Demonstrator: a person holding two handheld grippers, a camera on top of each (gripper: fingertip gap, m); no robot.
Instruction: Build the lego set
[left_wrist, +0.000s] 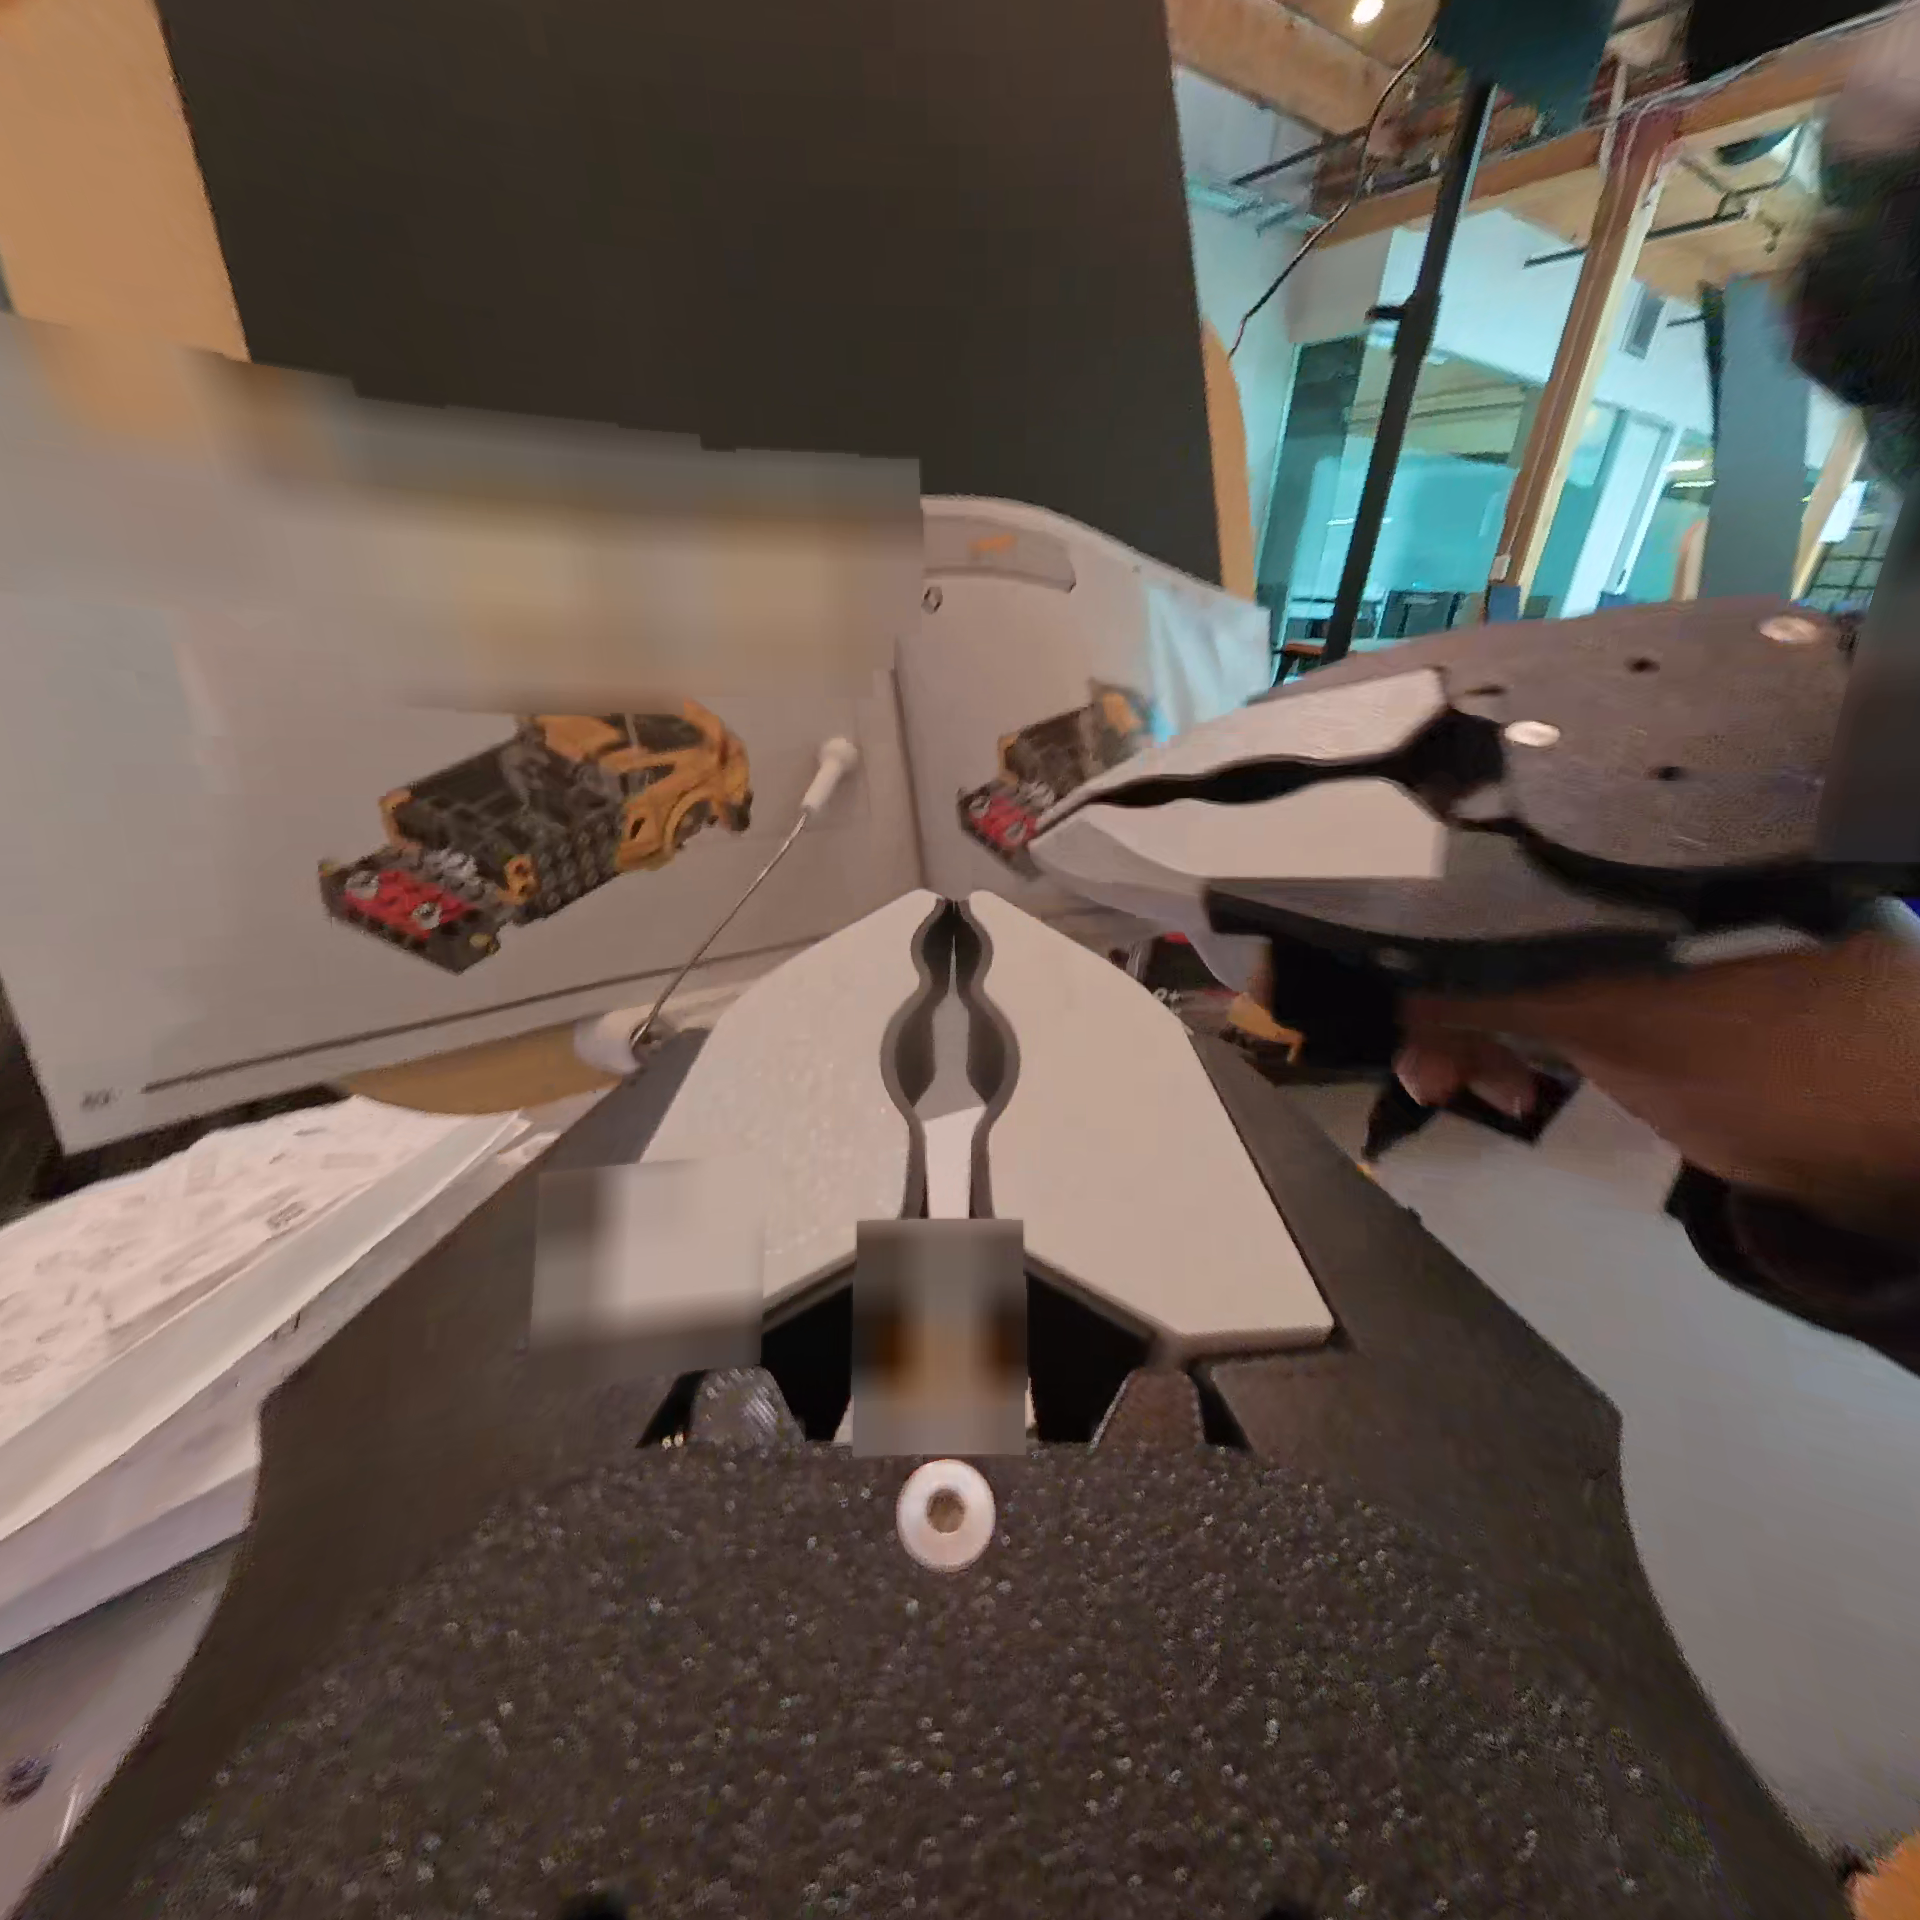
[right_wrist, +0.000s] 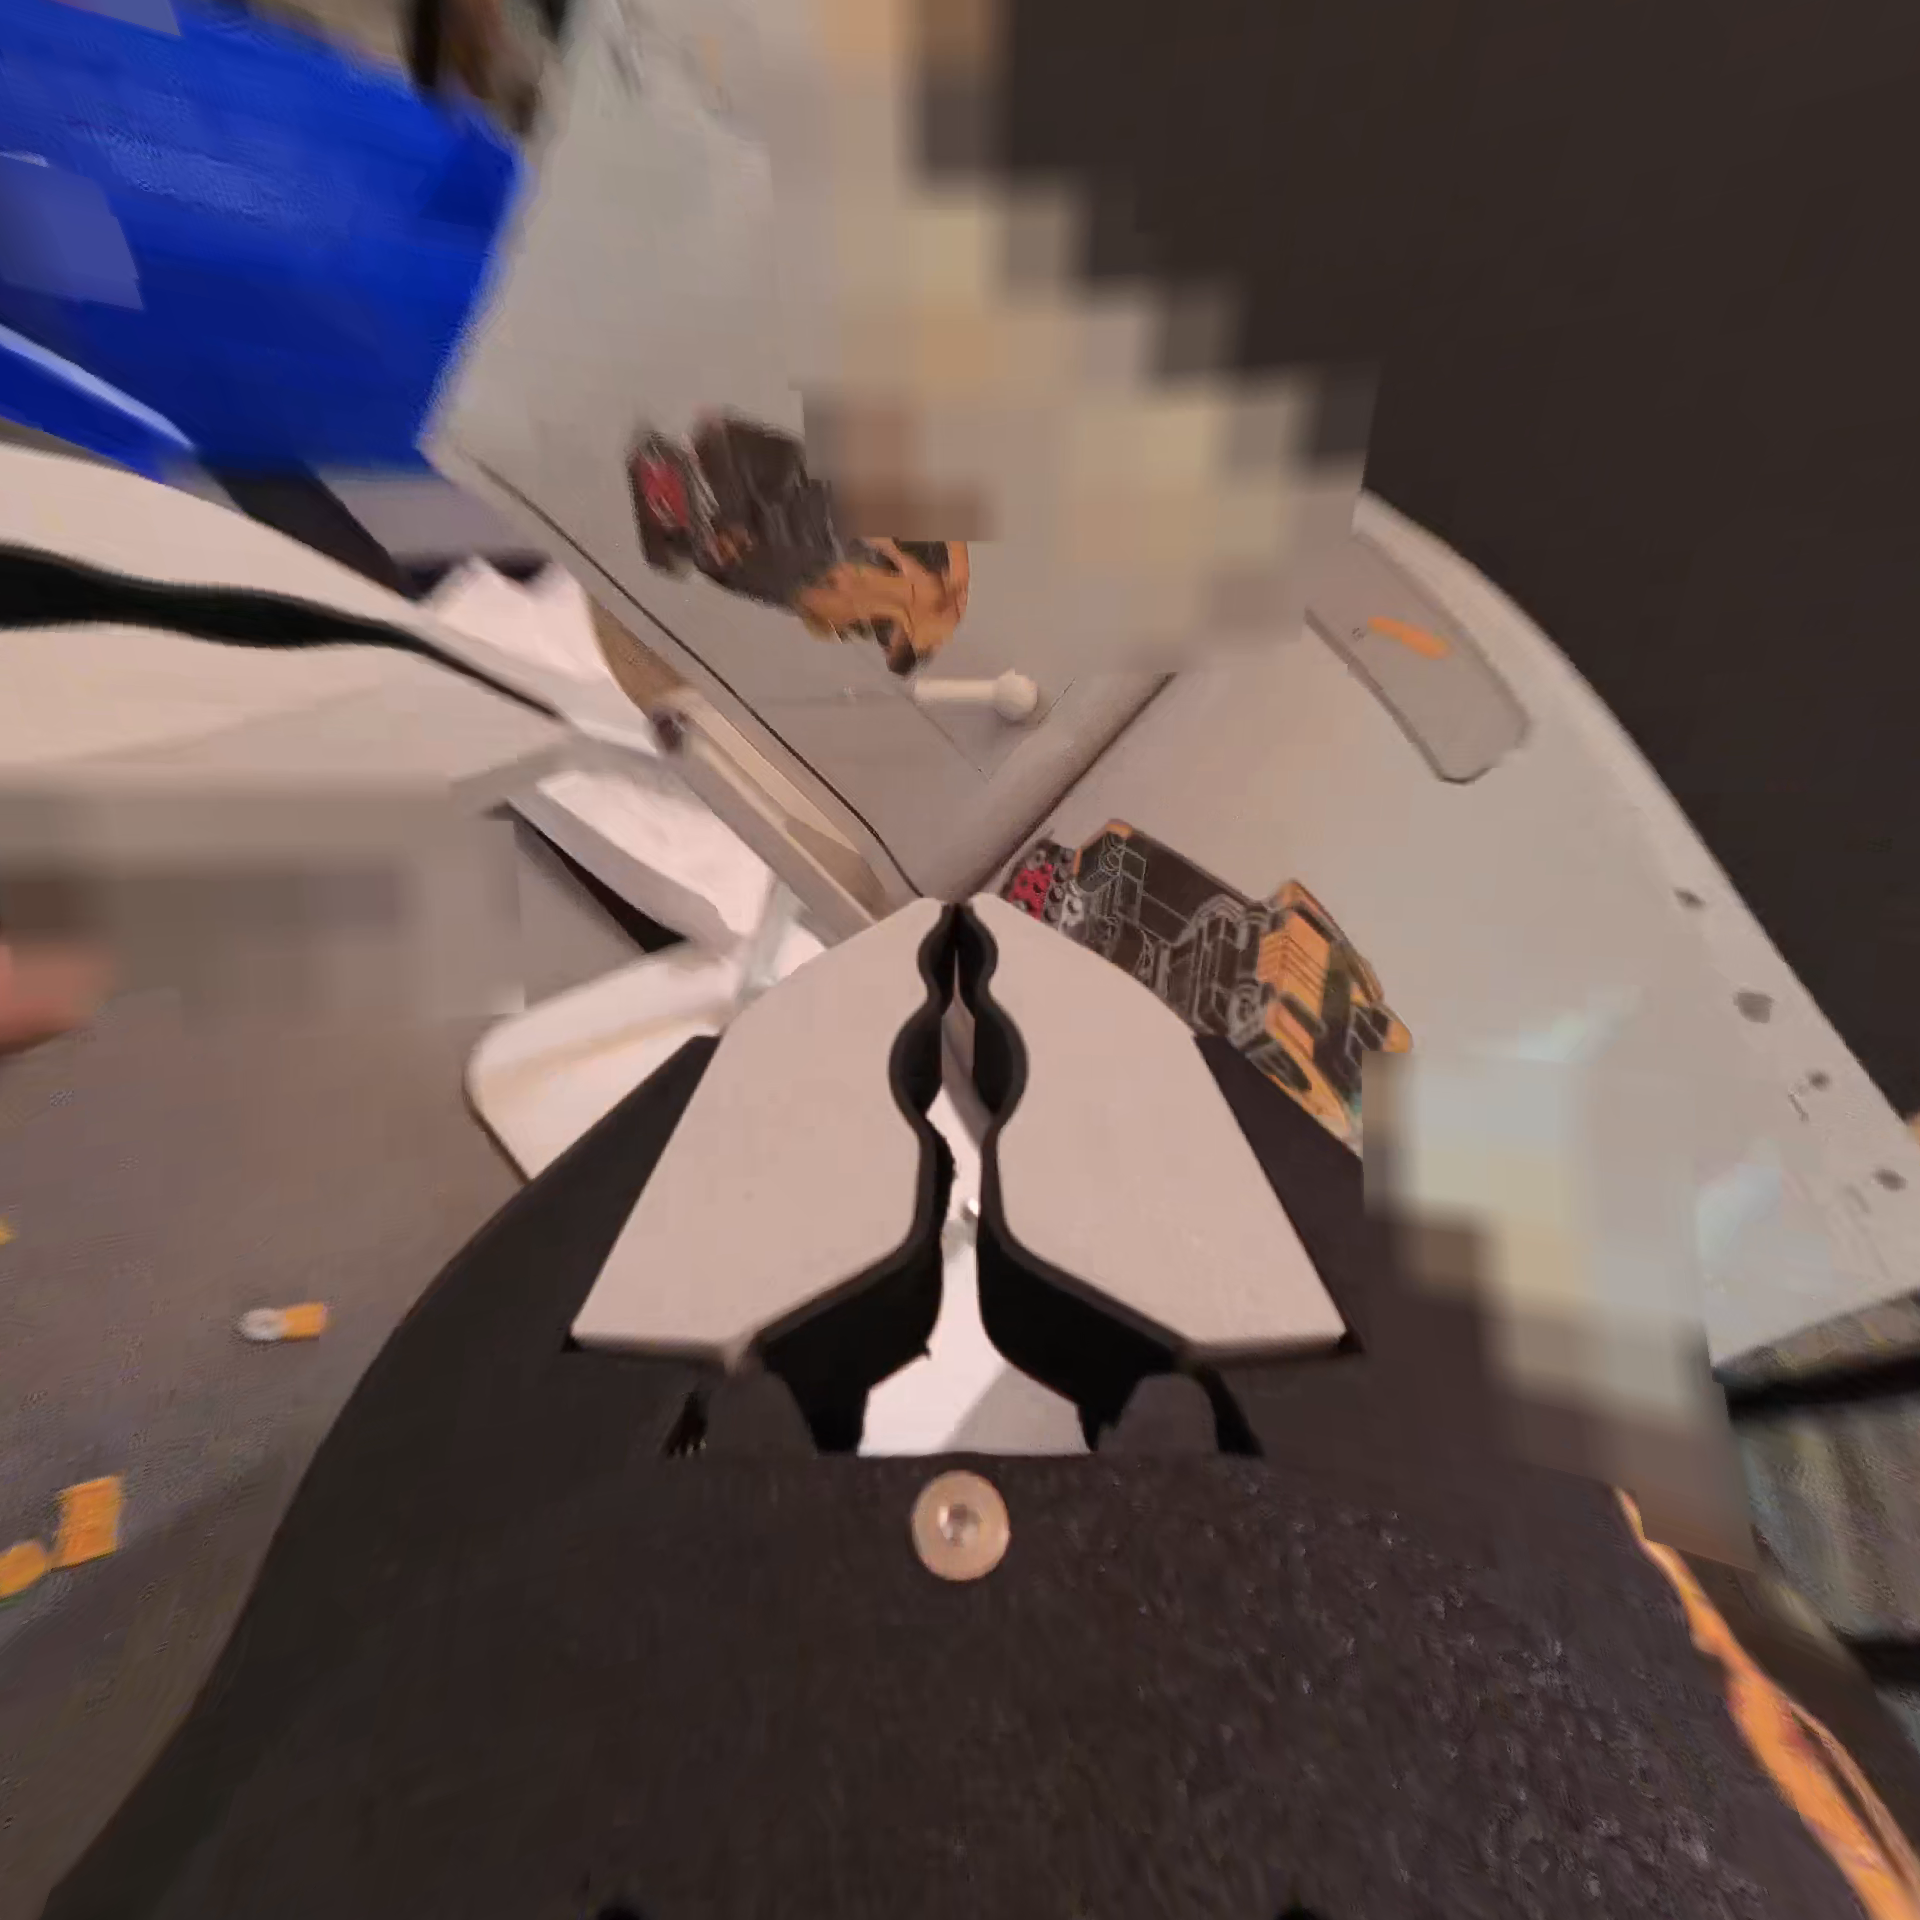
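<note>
An open instruction booklet (left_wrist: 540, 821) stands upright on a white wire stand (left_wrist: 613, 1039). Both of its pages show a black, orange and red brick-built car. My left gripper (left_wrist: 954, 909) is shut, with its tips at the booklet's lower edge below the fold. My right gripper (right_wrist: 954, 909) is shut on the lower part of the right page (right_wrist: 1455, 831), close to the fold. In the left wrist view the right gripper (left_wrist: 1044, 831) comes in from the right over that page, with paper curling under it. The left gripper (right_wrist: 582, 712) shows in the right wrist view, at the left page's lower edge.
A stack of printed sheets (left_wrist: 156, 1299) lies flat at the left. A person's hand (left_wrist: 1662, 1060) holds the right gripper. A blue bin (right_wrist: 260, 260) stands behind the booklet. Small orange pieces (right_wrist: 286, 1322) lie on the grey table. A dark panel (left_wrist: 675, 229) stands behind. About 7 cm separates my left fingertips from my right.
</note>
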